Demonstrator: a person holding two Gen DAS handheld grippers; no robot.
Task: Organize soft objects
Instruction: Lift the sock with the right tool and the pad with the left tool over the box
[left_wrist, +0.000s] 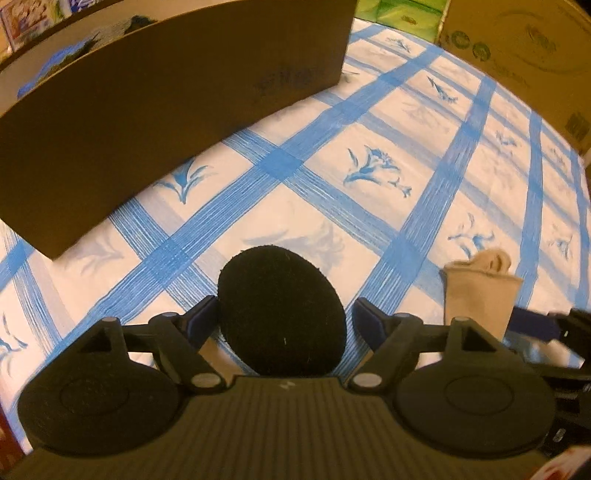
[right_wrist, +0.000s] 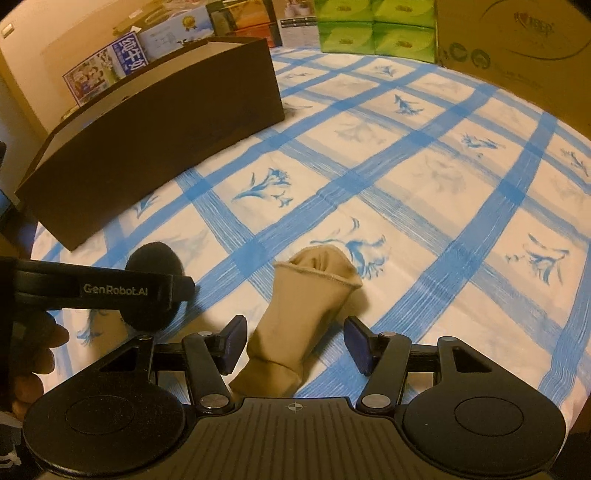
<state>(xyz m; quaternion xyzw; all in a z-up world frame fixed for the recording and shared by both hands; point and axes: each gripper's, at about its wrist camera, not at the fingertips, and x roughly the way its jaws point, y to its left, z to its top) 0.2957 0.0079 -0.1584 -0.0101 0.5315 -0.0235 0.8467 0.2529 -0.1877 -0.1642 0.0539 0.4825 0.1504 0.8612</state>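
objects: one black round pad (left_wrist: 282, 314), one beige sock (right_wrist: 299, 317), one dark box (right_wrist: 155, 136) | left gripper (left_wrist: 282, 321) spread around pad, right pad clear | right gripper (right_wrist: 293, 343) spread, sock between, untouched | surface: blue-checked cloth (right_wrist: 424, 206) | room: green packs (right_wrist: 373, 29), cartons behind

Below my claws spreads a white bedsheet with blue checks (right_wrist: 424, 192); on it lie a tan fabric sock (right_wrist: 295, 314) at lower centre, a round black soft pad (left_wrist: 282, 314), and a brown cardboard box (right_wrist: 166, 136) upper left.
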